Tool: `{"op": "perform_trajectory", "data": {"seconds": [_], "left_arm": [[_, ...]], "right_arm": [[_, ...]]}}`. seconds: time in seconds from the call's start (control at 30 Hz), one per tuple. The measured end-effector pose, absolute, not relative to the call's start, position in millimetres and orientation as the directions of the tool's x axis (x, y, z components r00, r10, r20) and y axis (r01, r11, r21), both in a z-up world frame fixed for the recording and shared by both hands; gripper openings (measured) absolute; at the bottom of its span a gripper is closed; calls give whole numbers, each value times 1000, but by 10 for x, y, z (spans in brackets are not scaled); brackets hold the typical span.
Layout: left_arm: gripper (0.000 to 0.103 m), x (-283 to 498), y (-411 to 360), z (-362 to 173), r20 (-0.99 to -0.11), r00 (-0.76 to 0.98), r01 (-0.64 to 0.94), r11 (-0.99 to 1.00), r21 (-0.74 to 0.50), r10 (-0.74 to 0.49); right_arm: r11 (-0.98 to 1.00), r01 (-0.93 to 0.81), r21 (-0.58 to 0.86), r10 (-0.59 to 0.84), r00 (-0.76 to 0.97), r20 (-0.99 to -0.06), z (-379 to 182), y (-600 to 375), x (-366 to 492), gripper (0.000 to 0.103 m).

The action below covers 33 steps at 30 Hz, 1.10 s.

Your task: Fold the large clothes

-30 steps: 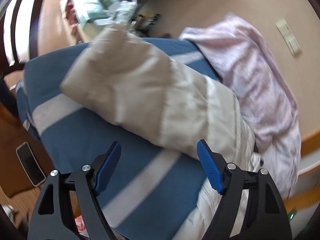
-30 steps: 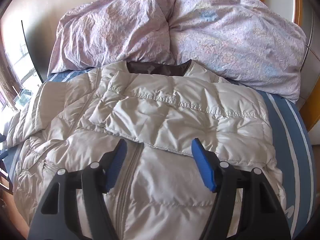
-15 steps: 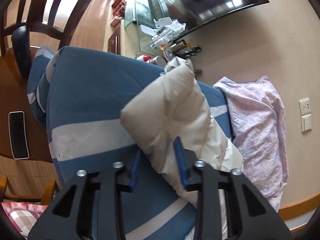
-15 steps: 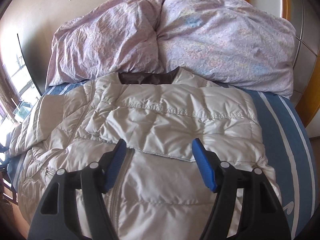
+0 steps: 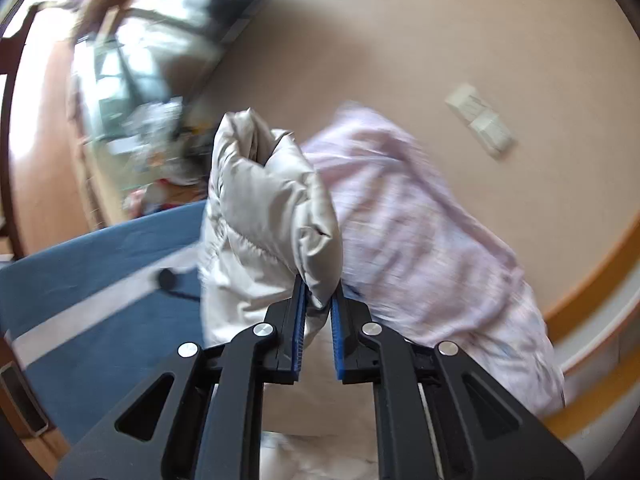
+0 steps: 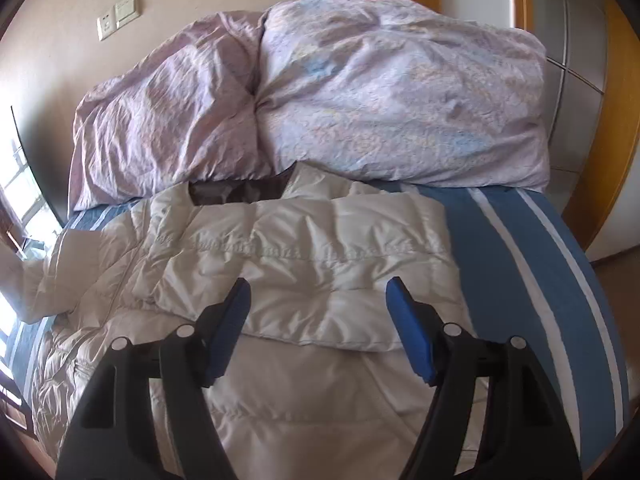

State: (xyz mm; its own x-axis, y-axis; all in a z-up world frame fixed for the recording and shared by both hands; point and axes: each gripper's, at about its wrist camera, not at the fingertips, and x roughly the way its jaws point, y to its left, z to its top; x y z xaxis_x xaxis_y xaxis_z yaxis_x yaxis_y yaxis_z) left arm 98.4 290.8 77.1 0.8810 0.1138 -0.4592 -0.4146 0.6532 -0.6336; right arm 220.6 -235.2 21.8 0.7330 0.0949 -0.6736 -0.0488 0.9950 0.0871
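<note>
On the blue bed (image 6: 532, 264) our puffy jacket (image 6: 304, 264) lies flat, collar at 12 o'clock. Our left gripper (image 5: 318, 304) has just clenched its jaws on the sleeve (image 5: 272, 204), which sticks up toward 11. Our right gripper (image 6: 320, 300) hangs released above the folded sleeve. Pink duvet (image 6: 360, 92) sits behind.

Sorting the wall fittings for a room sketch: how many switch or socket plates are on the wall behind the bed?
2: a socket plate at left and a switch plate right beside it, above the duvet. Others may be hidden.
</note>
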Motion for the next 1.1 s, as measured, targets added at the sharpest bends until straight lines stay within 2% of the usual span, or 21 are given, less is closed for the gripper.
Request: {"op": "perform_trajectory", "data": {"seconds": [0.2, 0.37, 0.43, 0.53, 0.77, 0.83, 0.87, 0.9, 0.97, 1.03, 1.1], "left_arm": [[10, 1597, 1906, 1100, -377, 908, -116, 753, -648, -184], [10, 2041, 1072, 995, -360, 834, 79, 736, -672, -419], [10, 2227, 731, 818, -382, 773, 126, 712, -691, -507], [10, 2427, 330, 525, -451, 689, 146, 718, -681, -568], [12, 2694, -289, -32, -637, 529, 149, 800, -581, -561], [26, 2659, -370, -71, -661, 483, 174, 803, -570, -574], [48, 2610, -358, -70, -654, 454, 194, 784, -590, -605], [74, 2526, -343, -61, -647, 436, 206, 770, -604, -625], [92, 2415, -239, 44, -621, 437, 239, 750, -616, -650], [93, 2316, -1, 201, -595, 477, 270, 752, -601, -647], [93, 2357, 297, 296, -603, 540, 237, 794, -561, -587]], "right_arm": [[986, -76, 149, 159, 710, -686, 208, -2423, 2256, 71], [966, -71, 250, 226, 709, -668, 258, -2536, 2301, 71], [962, -49, 268, 221, 715, -663, 258, -2603, 2325, 70], [959, -18, 282, 210, 713, -669, 223, -2708, 2377, 71], [952, 21, 305, 208, 687, -696, 64, -2812, 2490, 70], [946, 16, 322, 226, 679, -698, 50, -2821, 2528, 70], [940, 9, 342, 247, 675, -695, 52, -2824, 2552, 70], [934, 2, 357, 263, 671, -693, 53, -2828, 2569, 70], [915, -18, 404, 318, 647, -693, 49, -2811, 2644, 70], [895, -34, 445, 370, 615, -696, 21, -2755, 2726, 70], [871, -44, 489, 425, 568, -705, -55, -2652, 2846, 69]]}}
